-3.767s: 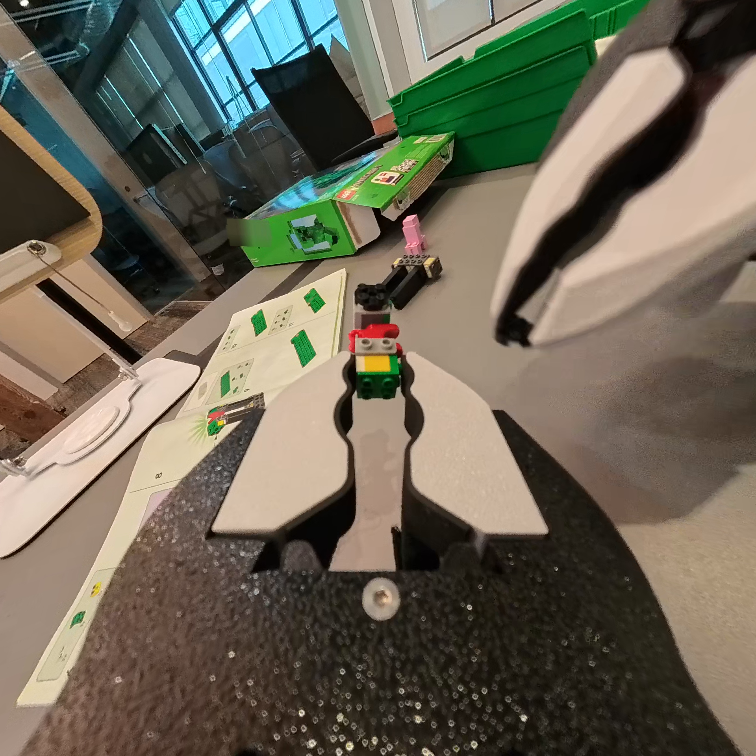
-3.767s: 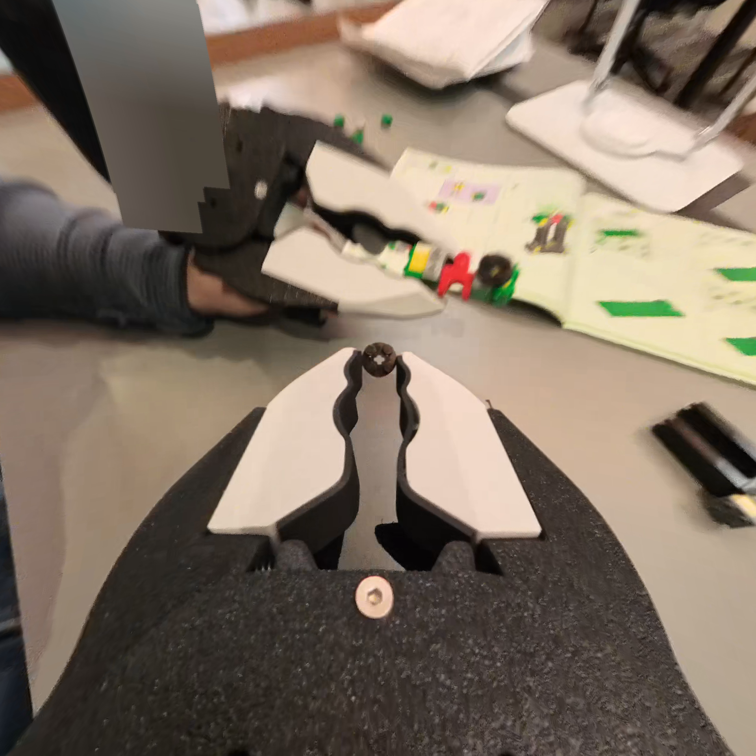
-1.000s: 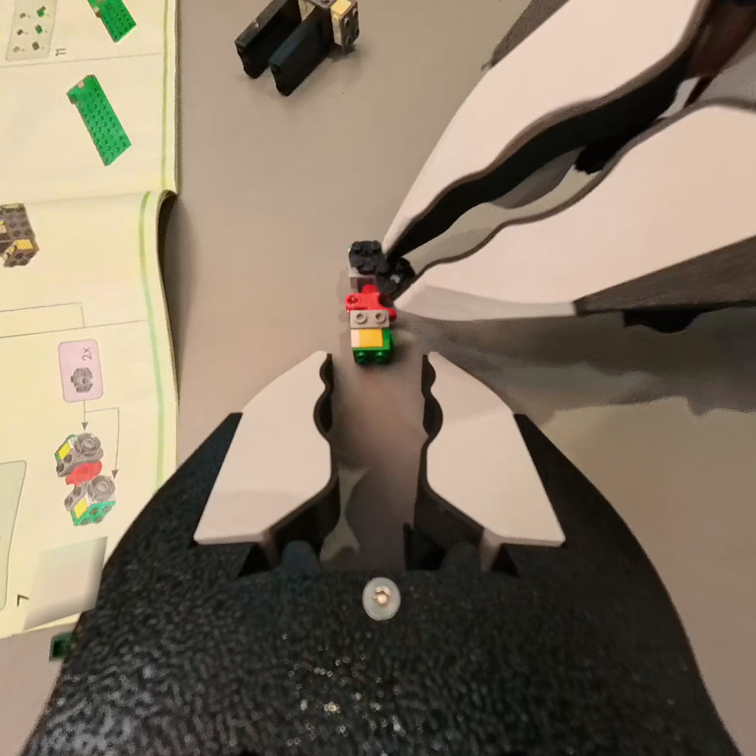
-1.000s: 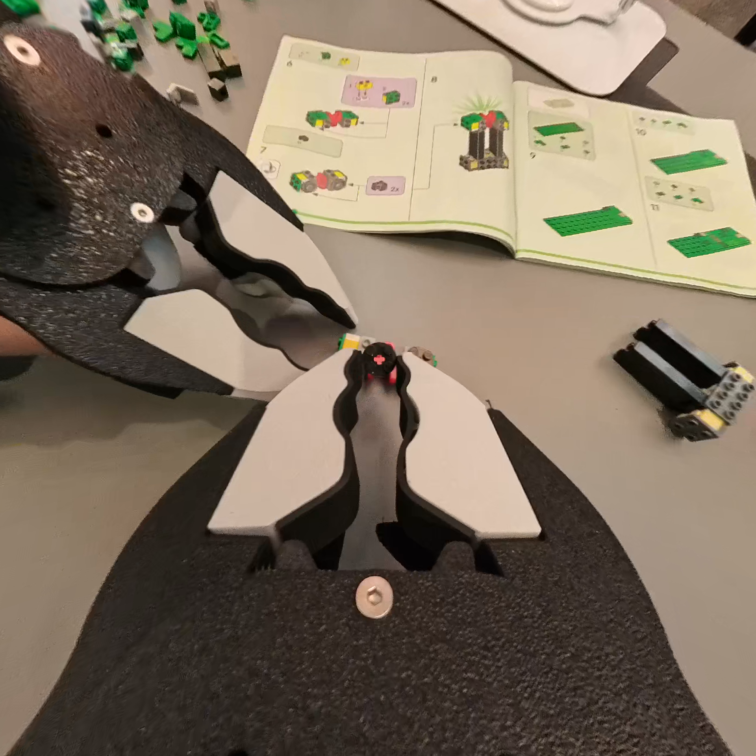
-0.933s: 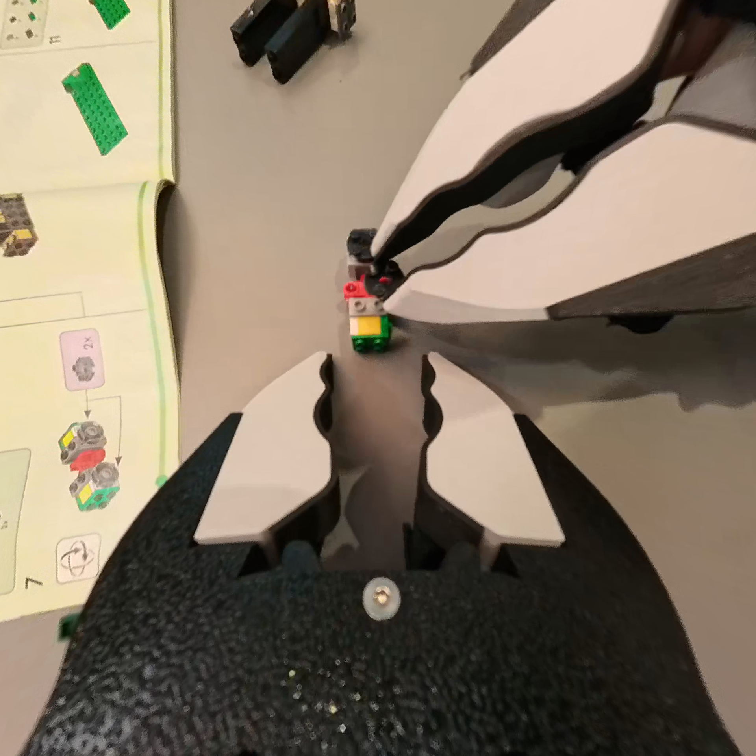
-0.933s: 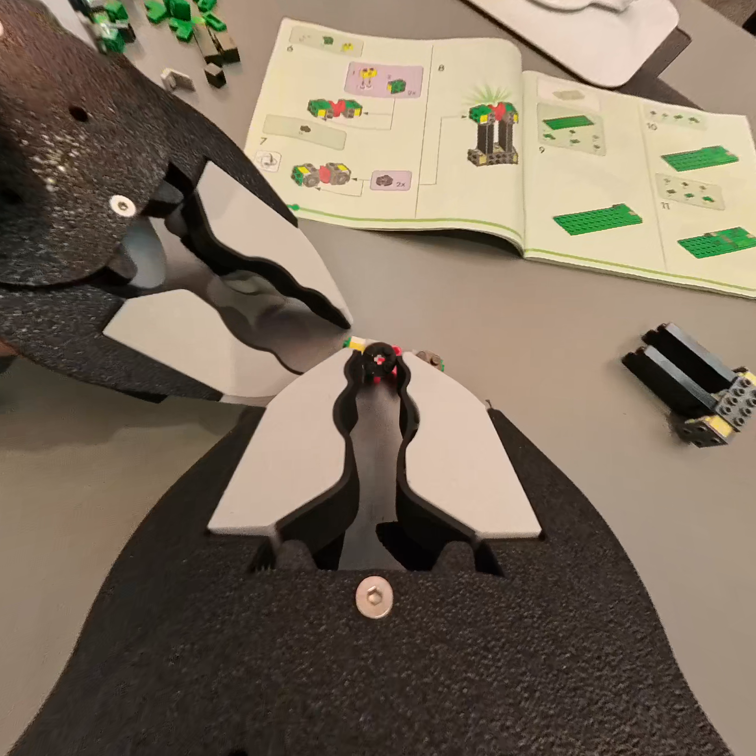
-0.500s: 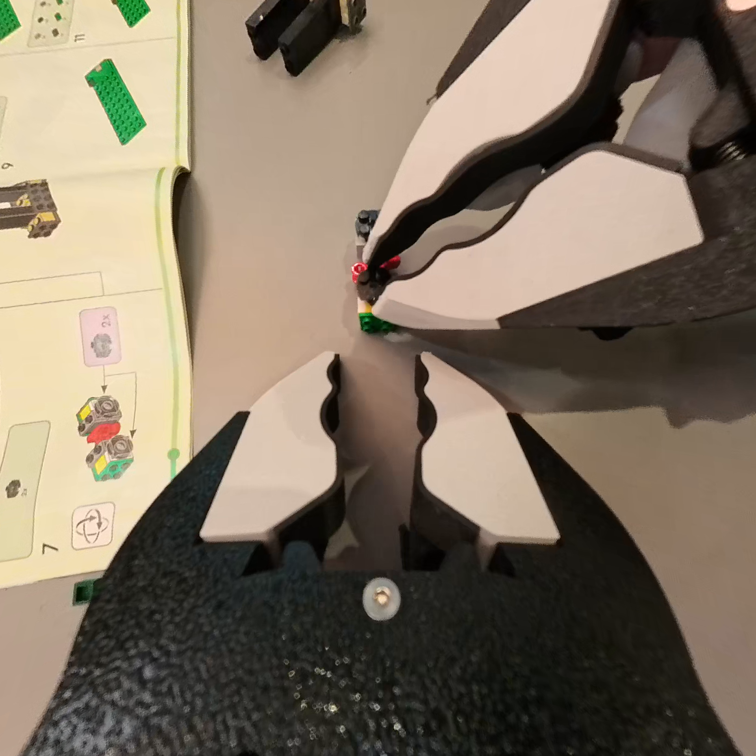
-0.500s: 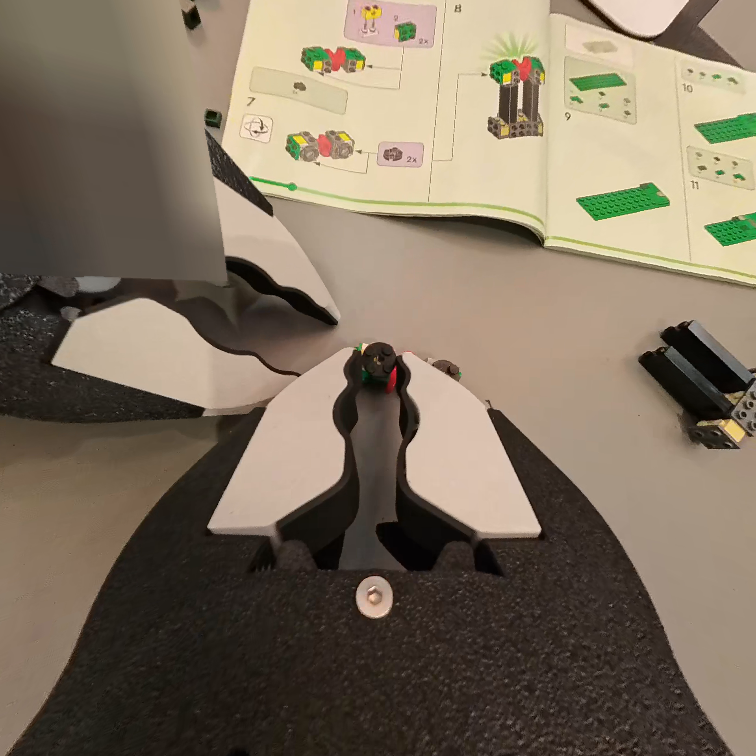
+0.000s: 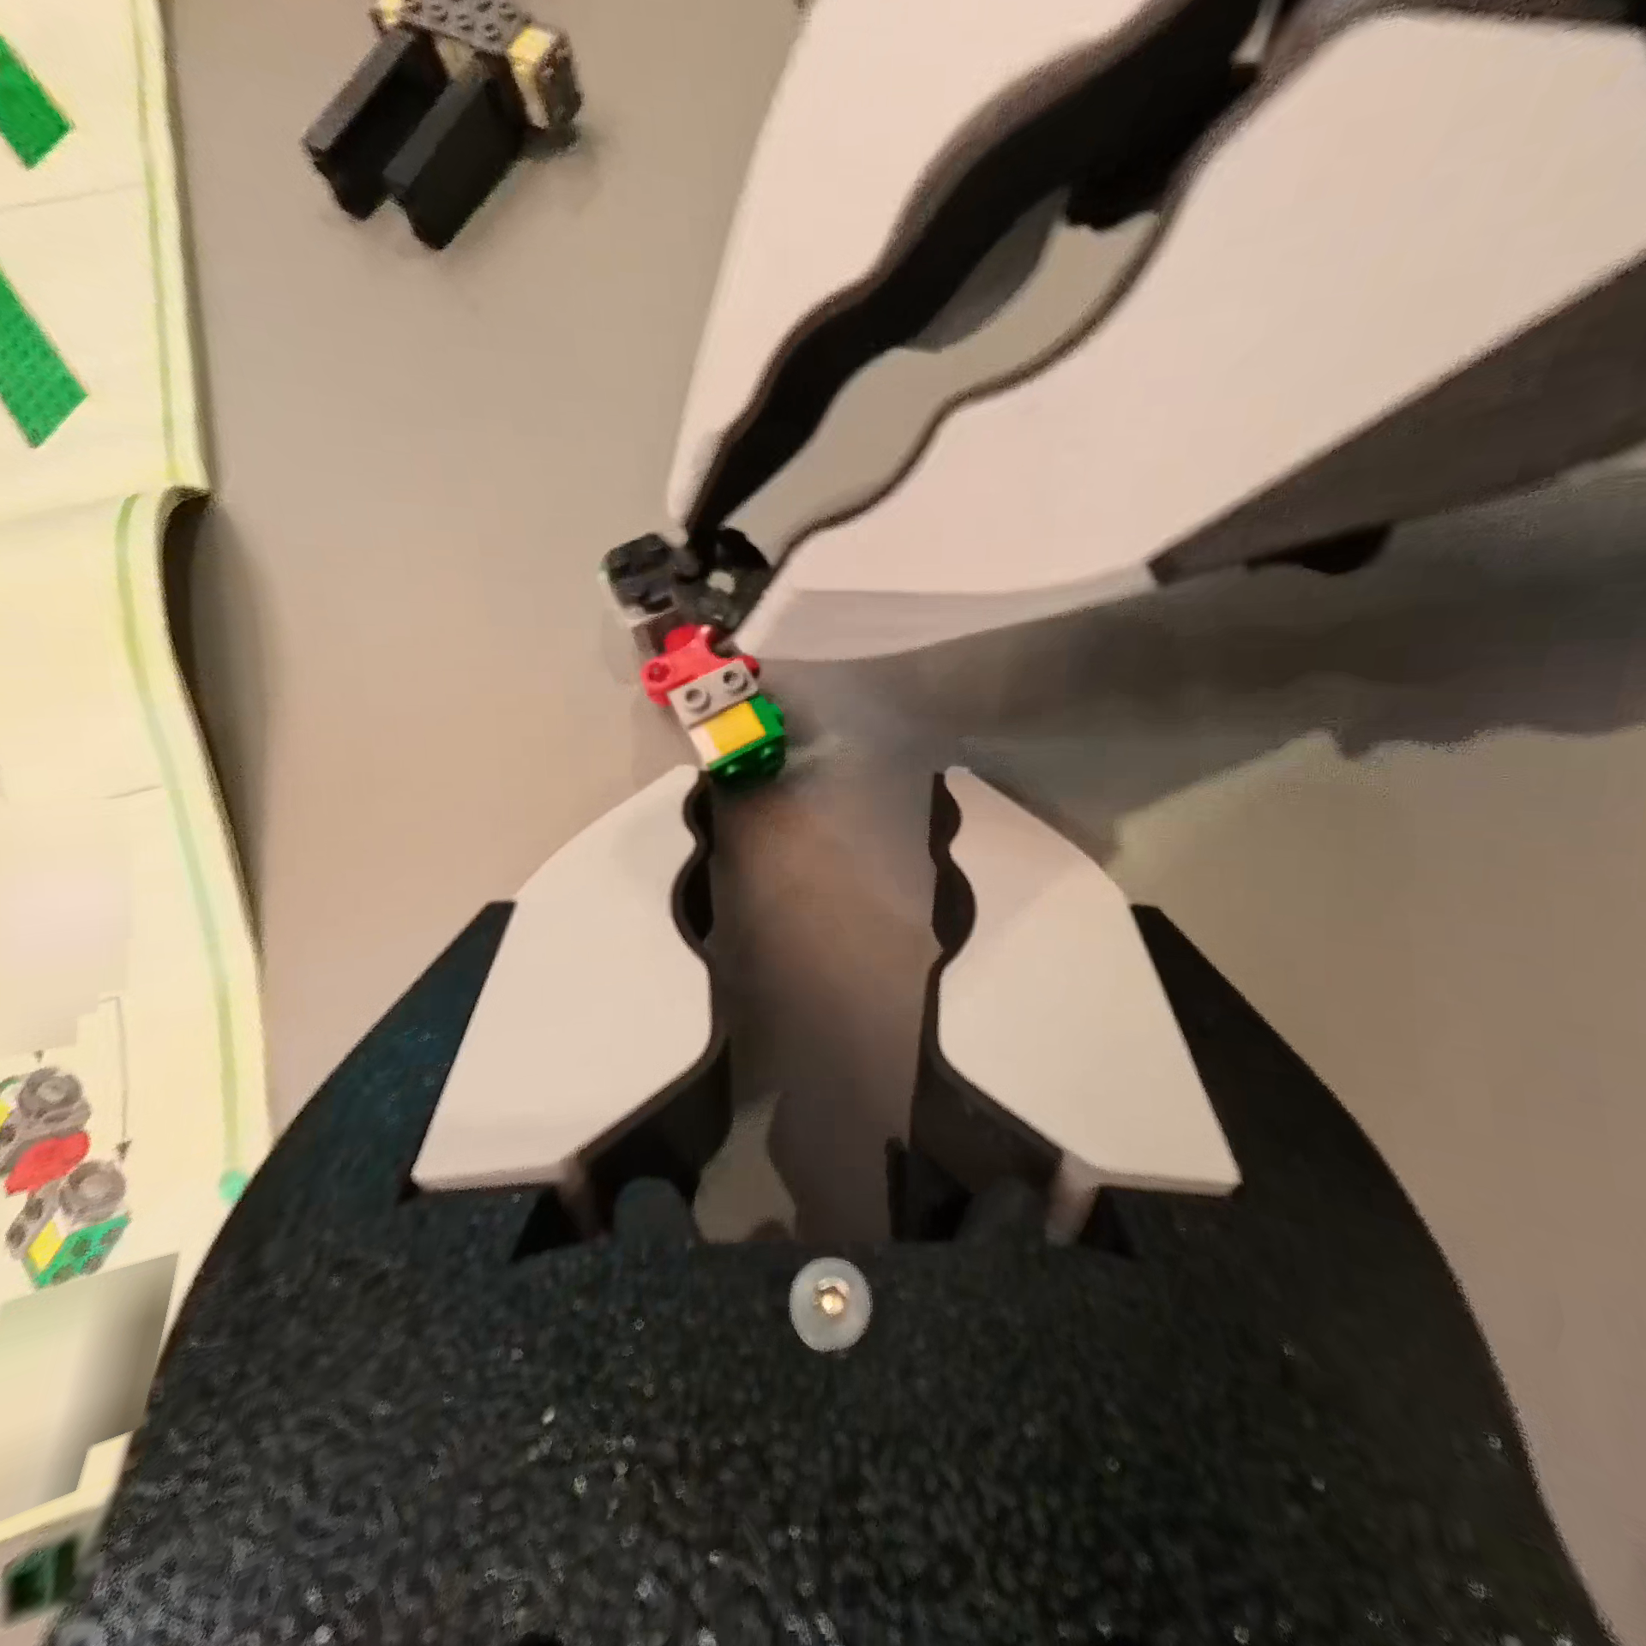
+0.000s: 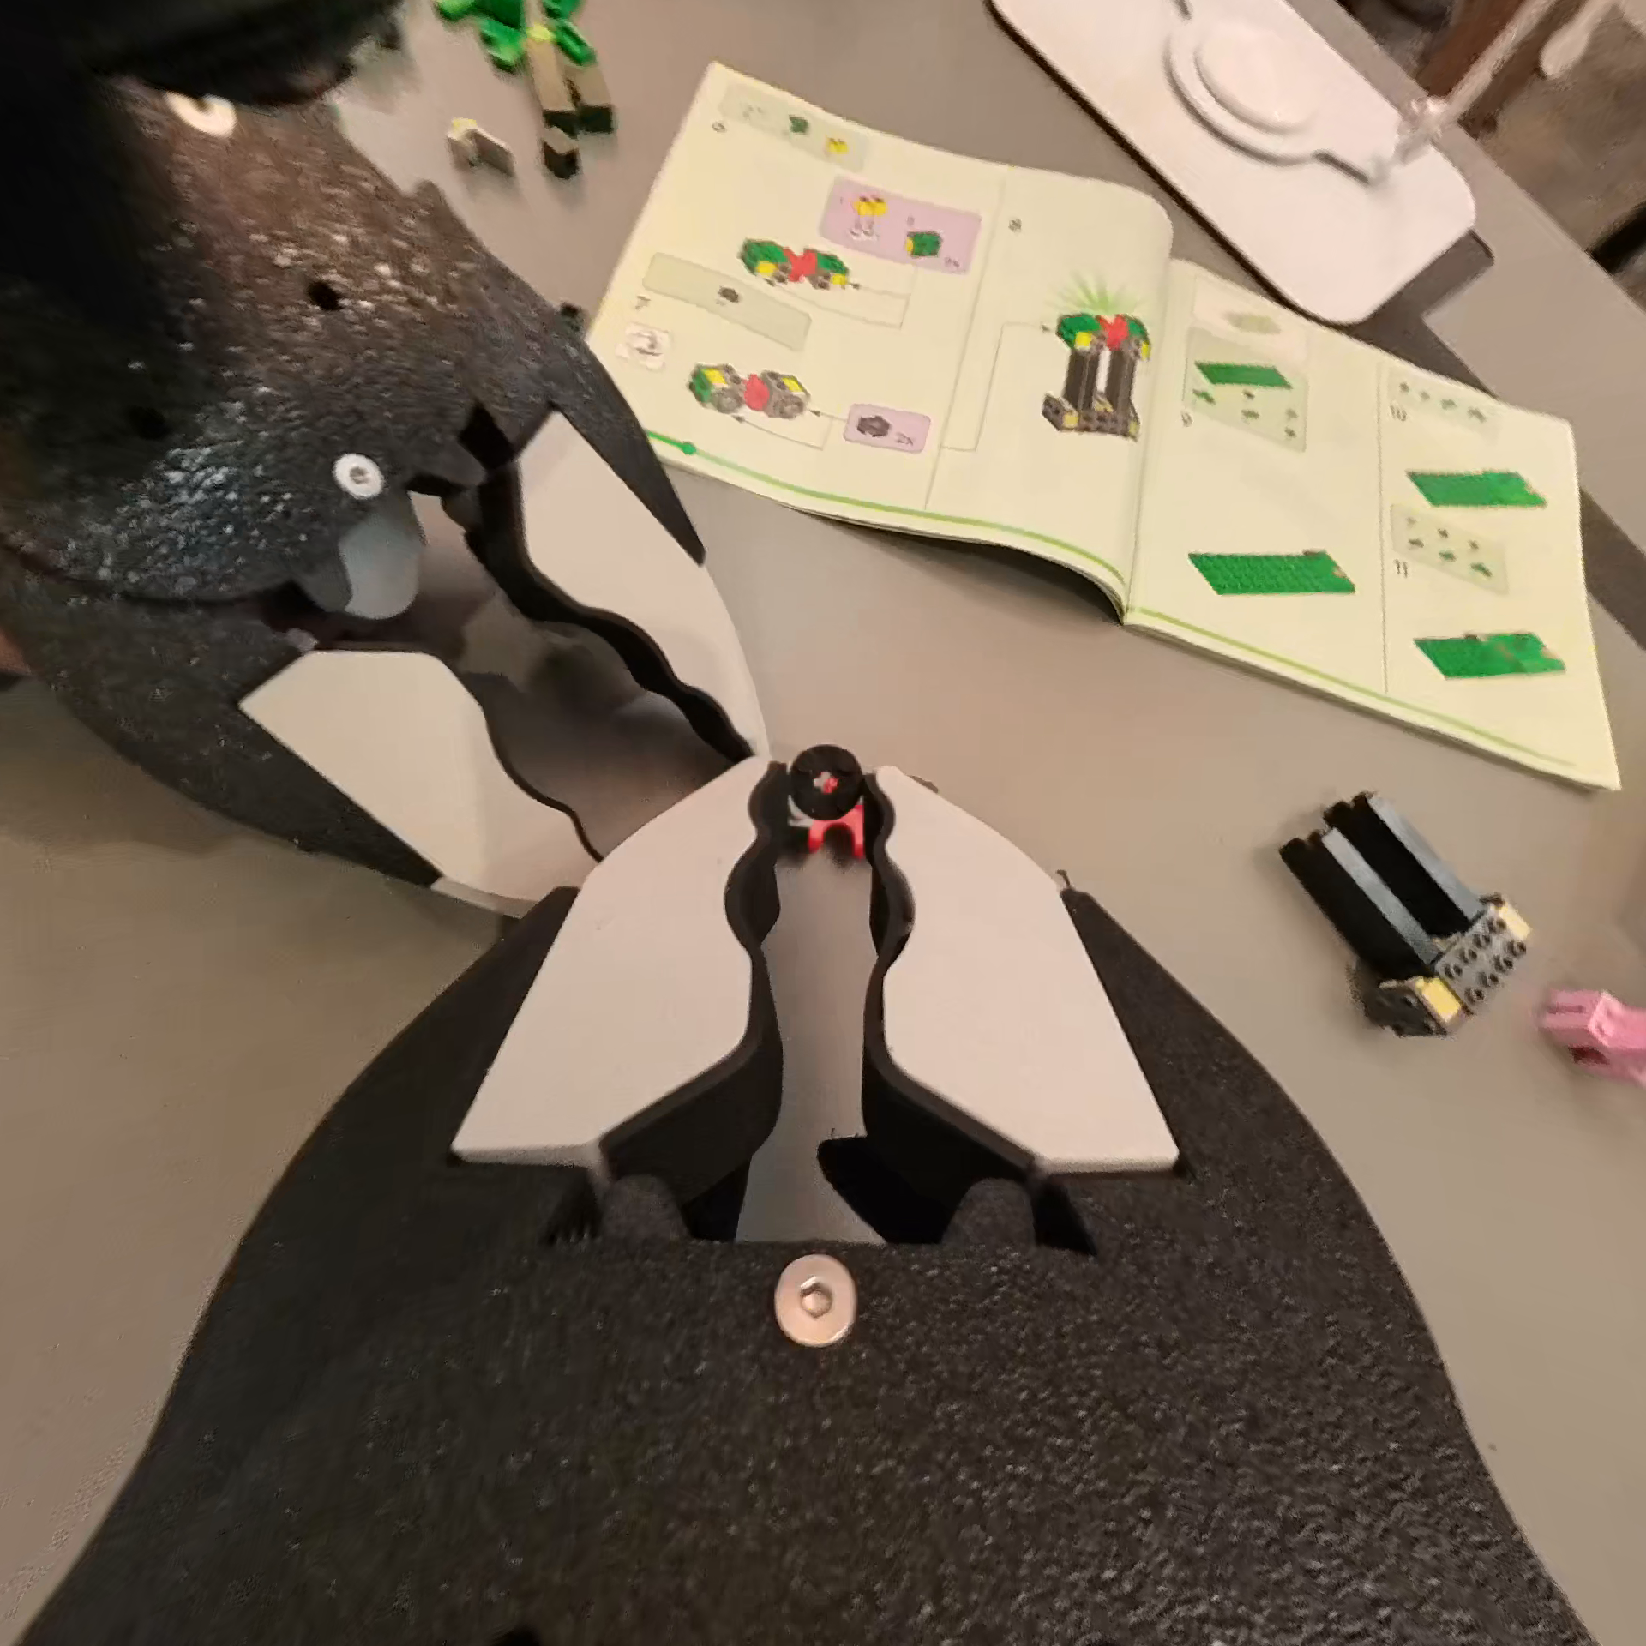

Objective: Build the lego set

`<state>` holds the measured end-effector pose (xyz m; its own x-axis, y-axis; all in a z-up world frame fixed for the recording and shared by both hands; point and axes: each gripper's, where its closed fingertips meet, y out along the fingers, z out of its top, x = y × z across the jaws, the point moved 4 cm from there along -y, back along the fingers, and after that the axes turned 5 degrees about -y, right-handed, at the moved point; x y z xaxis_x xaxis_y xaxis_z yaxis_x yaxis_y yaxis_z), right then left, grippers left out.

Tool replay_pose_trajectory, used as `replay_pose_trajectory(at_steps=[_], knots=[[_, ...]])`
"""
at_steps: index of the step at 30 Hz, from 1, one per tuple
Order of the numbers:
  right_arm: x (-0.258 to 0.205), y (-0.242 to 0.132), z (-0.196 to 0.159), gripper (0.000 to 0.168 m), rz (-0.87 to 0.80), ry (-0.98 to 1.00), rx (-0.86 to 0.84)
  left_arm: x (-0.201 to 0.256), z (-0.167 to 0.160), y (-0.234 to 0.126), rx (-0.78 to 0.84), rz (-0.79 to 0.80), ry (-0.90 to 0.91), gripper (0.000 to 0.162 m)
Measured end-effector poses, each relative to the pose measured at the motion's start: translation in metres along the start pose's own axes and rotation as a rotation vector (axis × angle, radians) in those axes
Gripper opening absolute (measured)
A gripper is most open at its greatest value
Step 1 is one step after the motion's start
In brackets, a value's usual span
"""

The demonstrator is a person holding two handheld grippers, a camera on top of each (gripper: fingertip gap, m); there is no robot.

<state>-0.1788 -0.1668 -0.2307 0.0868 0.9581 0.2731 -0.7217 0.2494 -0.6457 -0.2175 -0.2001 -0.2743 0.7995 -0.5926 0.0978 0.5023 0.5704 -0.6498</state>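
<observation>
In the left wrist view, the left gripper (image 9: 819, 784) stands with its two fingers spread apart and nothing between them, low over the grey table (image 9: 427, 499). Just ahead of its left fingertip lies the small lego assembly (image 9: 712, 704), a short row of bricks: a green and yellow block nearest the claw, then a grey studded piece, a red piece, and a grey and black part at the far end. The near green end sits just beside the left fingertip; whether they touch cannot be told. The right gripper (image 9: 721, 570) comes in from the upper right, its fingertips drawn close around a black round piece (image 9: 726, 579) at the far end of the assembly. Farther back lies a black column build (image 9: 445, 134) with a grey and yellow base, well apart from both claws. The open instruction booklet (image 9: 89, 802) runs along the left edge.

In the right wrist view, the right gripper (image 10: 824, 802) is pinching the black round piece (image 10: 824, 784) between its tips, with a bit of the assembly's red part (image 10: 833, 837) showing just beneath it. The left gripper (image 10: 677, 775) is at the left, its fingers spread, its tips close beside the right claw's tips. The instruction booklet (image 10: 1113, 445) lies open beyond, the black column build (image 10: 1407, 926) to the right, a pink piece (image 10: 1594, 1033) at the right edge beside it, loose green and dark bricks (image 10: 543, 53) at the top, and a white board (image 10: 1247, 134) at the upper right.
</observation>
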Motion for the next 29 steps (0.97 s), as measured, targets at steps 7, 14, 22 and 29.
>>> replay_pose_trajectory(at_steps=[7,14,22,29], knots=[[-0.003,-0.013,-0.009,0.015,0.29,-0.129,0.129,0.015,0.004,-0.004,0.043,-0.112,0.011,0.045],[0.011,-0.004,-0.017,0.015,0.385,-0.129,0.129,0.001,0.002,-0.017,0.108,-0.044,-0.004,0.04],[0.01,-0.003,-0.014,0.015,0.354,-0.165,0.066,-0.012,0.004,-0.032,0.206,0.017,-0.038,0.037],[0.008,-0.003,-0.015,0.015,0.341,-0.192,0.029,-0.019,-0.003,-0.026,0.128,0.113,-0.048,0.032]])
